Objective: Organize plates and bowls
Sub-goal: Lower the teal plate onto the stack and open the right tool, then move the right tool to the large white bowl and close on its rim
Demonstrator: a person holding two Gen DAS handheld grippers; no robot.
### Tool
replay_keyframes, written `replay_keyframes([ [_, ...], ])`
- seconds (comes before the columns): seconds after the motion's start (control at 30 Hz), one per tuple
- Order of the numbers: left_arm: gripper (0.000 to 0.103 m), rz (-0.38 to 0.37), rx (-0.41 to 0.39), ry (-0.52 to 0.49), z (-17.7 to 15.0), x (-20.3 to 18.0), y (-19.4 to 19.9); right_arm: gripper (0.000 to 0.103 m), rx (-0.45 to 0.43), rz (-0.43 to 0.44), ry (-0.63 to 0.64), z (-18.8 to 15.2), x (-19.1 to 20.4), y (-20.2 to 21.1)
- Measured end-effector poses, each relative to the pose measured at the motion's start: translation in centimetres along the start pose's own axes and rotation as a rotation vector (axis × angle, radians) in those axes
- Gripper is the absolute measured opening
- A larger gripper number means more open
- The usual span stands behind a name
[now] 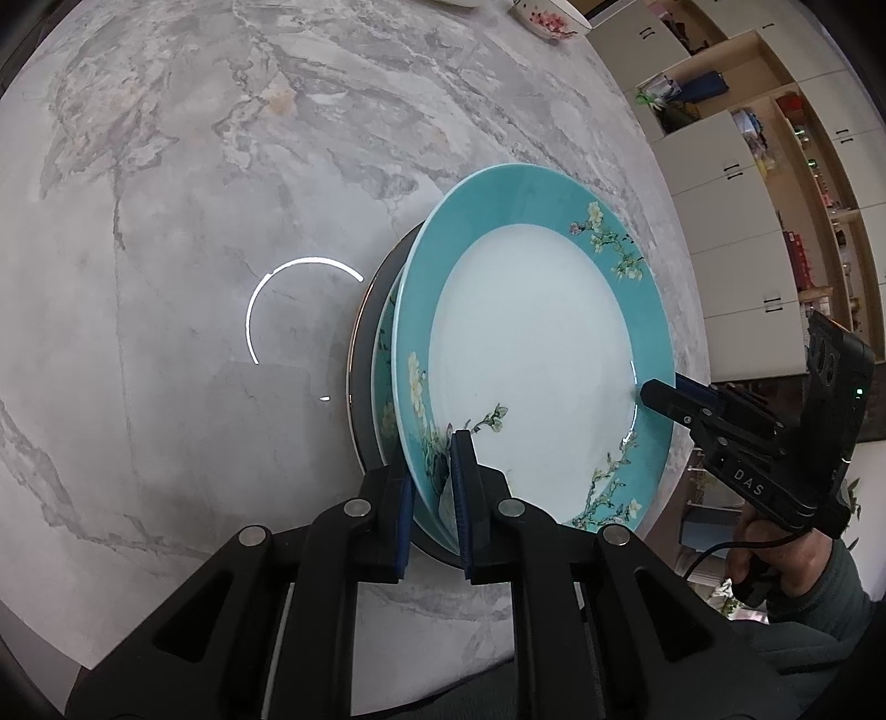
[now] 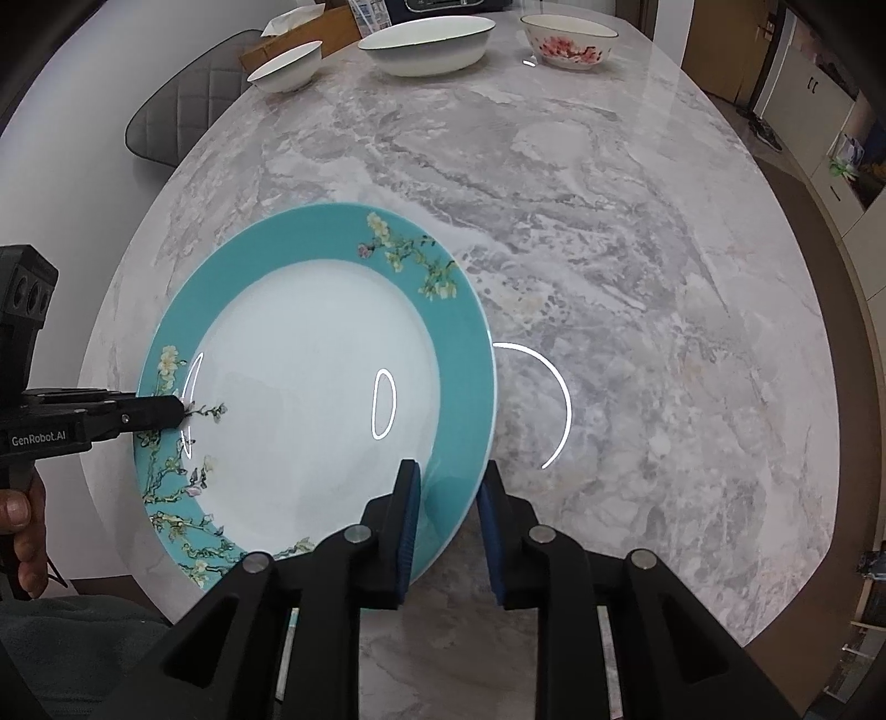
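Plates stacking at the near edge, bowls not yet gathered.
The teal plate (image 1: 531, 343) sits tilted on a stack at the worktop's (image 2: 609, 221) near edge; left gripper (image 1: 434, 498) pinches its rim, right gripper (image 2: 448, 526) straddles the rim, jaws slack. Three bowls (image 2: 426, 44) remain spread along the far edge.

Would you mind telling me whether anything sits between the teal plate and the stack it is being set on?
Nothing visible does. The top teal plate is tilted over a second teal plate on a dark plate, with only an open gap between them. The left hand-held gripper clamps its rim.
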State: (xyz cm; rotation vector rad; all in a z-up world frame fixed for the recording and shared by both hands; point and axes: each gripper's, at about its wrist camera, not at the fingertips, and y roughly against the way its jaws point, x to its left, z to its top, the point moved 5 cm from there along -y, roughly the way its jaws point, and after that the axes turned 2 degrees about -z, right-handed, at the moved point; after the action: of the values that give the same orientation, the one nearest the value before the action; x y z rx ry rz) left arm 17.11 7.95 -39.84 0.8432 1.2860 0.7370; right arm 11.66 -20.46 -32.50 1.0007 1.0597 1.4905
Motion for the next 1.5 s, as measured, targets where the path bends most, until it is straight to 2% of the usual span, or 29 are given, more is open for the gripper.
replay_keyframes([
  [0.13,0.012,0.022,0.020,0.007,0.1,-0.1,0.0,0.027,0.000,-0.011,0.009,0.0,-0.1,0.0],
  [0.2,0.017,0.025,0.028,0.009,0.0,-0.3,0.0,0.028,-0.001,-0.012,0.010,0.0,0.0,0.2],
  [0.3,0.031,0.019,0.028,-0.002,0.1,-1.0,0.0,0.029,-0.001,-0.014,0.012,0.0,0.0,0.3],
  [0.37,0.045,0.013,0.027,-0.018,0.2,-1.6,0.1,0.029,-0.004,-0.015,0.013,0.0,0.1,0.4],
  [0.43,0.065,0.053,0.021,-0.036,0.2,-2.0,0.3,0.030,-0.009,-0.018,0.017,0.1,0.2,0.6],
  [0.47,0.068,0.083,0.019,-0.044,0.3,-2.0,0.4,0.031,-0.012,-0.021,0.022,0.2,0.3,0.7],
  [0.63,0.069,0.087,0.010,-0.015,0.5,-1.4,1.0,0.037,-0.012,-0.015,0.019,0.1,0.4,0.8],
  [0.7,0.069,0.092,0.007,-0.010,0.4,-1.3,1.5,0.045,-0.012,-0.018,0.007,0.1,0.1,0.9],
  [0.77,0.070,0.098,-0.006,-0.009,0.5,-1.1,2.1,0.068,-0.037,-0.021,-0.026,0.5,-0.7,1.6],
  [0.8,0.075,0.106,-0.026,-0.004,0.8,-0.9,2.7,0.080,-0.064,-0.013,-0.048,0.8,-1.2,2.1],
  [0.87,0.082,0.125,-0.074,0.008,1.5,-0.2,4.0,0.098,-0.129,0.007,-0.083,1.5,-2.1,3.3],
  [0.9,0.091,0.134,-0.101,0.018,2.0,0.2,4.7,0.103,-0.163,0.021,-0.098,2.0,-2.7,3.9],
  [0.93,0.103,0.149,-0.119,0.024,2.4,0.6,5.4,0.103,-0.182,0.039,-0.101,2.3,-3.0,4.2],
  [1.0,0.103,0.191,-0.162,0.012,3.6,1.3,6.8,0.103,-0.160,0.058,-0.094,3.1,-3.5,4.3],
  [1.03,0.103,0.217,-0.188,0.001,4.3,1.7,7.5,0.103,-0.123,0.055,-0.081,3.4,-3.6,4.0],
  [1.1,0.103,0.251,-0.235,-0.021,5.6,2.0,8.8,0.103,-0.104,0.040,-0.058,4.3,-3.8,3.8],
  [1.27,0.103,0.275,-0.374,-0.101,10.1,1.3,11.5,0.103,-0.244,0.098,-0.031,7.5,-4.2,5.3],
  [1.33,0.103,0.261,-0.352,-0.078,12.0,1.2,11.7,0.103,-0.246,0.117,-0.033,9.5,-4.7,5.0],
  [1.5,0.103,0.252,-0.347,0.031,18.0,2.2,11.9,0.103,-0.167,0.176,-0.110,16.6,-6.7,3.6],
])
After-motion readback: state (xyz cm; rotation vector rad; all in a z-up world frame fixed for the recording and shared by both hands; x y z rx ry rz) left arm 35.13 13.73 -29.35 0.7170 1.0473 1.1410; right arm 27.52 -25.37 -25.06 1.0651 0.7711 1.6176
